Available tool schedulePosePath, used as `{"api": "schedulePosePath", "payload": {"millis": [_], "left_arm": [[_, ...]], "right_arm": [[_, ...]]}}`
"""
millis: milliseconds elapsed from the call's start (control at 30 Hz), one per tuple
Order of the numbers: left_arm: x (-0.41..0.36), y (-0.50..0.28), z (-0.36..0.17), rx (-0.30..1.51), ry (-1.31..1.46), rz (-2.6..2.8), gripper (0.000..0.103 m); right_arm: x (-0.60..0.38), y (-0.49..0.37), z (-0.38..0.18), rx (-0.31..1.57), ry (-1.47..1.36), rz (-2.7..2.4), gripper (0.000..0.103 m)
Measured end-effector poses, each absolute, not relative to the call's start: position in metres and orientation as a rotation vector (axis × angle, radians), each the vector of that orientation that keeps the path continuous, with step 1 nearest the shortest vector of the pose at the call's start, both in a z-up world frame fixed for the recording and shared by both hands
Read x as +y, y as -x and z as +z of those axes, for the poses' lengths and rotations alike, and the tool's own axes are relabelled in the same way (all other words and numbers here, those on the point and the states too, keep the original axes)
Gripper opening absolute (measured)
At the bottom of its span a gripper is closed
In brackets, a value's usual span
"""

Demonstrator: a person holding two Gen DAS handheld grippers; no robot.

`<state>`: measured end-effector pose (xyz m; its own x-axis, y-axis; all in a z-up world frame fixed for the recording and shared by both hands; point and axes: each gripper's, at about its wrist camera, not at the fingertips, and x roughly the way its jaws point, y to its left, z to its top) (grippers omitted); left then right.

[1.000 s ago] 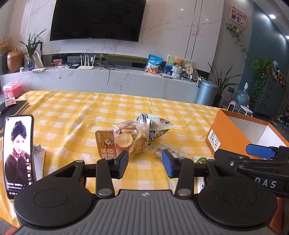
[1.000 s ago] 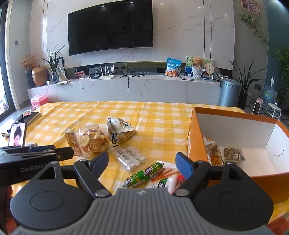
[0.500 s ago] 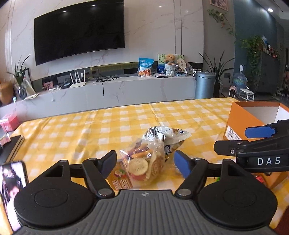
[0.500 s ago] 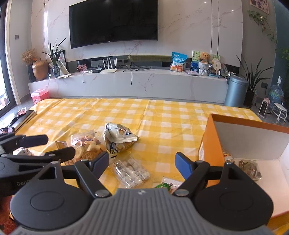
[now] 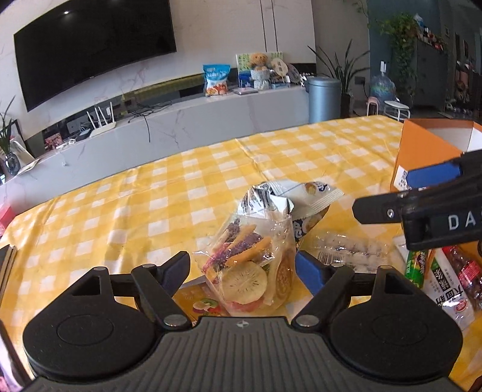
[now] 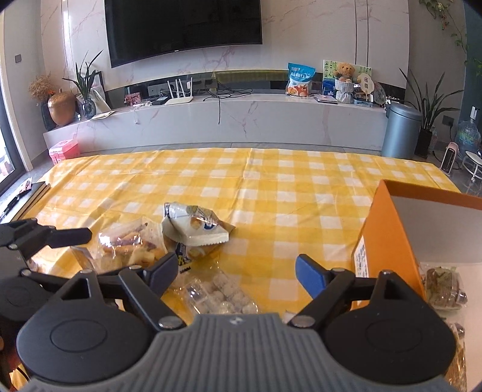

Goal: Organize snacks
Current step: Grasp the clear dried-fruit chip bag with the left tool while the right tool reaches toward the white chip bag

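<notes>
Two wrist views over a surface [image 6: 271, 181] w/ a yellow-and-white checked cloth, in a living room.

Left view: the left claw [image 5: 242, 270] is spread wide, fingers either side of a clear bag of dried fruit chips [image 5: 250, 265] that stands between them. Can't tell whether the pads touch the bag; it isn't squeezed. Just behind it lies a crumpled white-and-blue snack pouch [image 5: 289, 199]. To the right lies a clear pack of small white sweets [image 5: 346, 248], then a green-wrapped sausage [image 5: 417, 265] and other packets at the frame edge. An orange box [image 5: 421, 150] sits at far right, open on top.

Right view: the right claw [image 6: 235, 271] is also wide open, holding nothing, above the pack of white sweets [image 6: 223, 295]. The fruit chip bag [image 6: 126, 250] and snack pouch [image 6: 195, 226] lie ahead to the left; the left claw's fingers reach in beside the bag. The orange box [image 6: 388, 229] is at right w/ a couple of packets [image 6: 442, 289] inside.

Background: a wall-mounted TV [image 6: 183, 27] over a marble shelf.
</notes>
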<state>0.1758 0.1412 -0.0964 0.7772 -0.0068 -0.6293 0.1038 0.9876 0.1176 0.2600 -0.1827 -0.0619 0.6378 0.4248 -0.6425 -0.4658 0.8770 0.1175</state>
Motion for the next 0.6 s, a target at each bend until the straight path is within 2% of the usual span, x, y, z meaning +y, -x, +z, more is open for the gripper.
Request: {"api": "schedulePosePath", "payload": {"millis": [400,467,600], "left_arm": [[0.143,-0.195,-0.107,0.744,-0.128,-0.051,0.091],[0.144,-0.195,-0.106,0.750,-0.112,-0.044,0.084],[0.141,-0.193,-0.105,0.751,-0.113,-0.013,0.079]], "right_arm": [[-0.166,-0.271,-0.069,0.726,0.094,0.524,0.084],[-0.163,-0.273,-0.068,0.717,0.108,0.527,0.085],[-0.157,-0.275,-0.065,0.698,0.139,0.531,0.086]]}}
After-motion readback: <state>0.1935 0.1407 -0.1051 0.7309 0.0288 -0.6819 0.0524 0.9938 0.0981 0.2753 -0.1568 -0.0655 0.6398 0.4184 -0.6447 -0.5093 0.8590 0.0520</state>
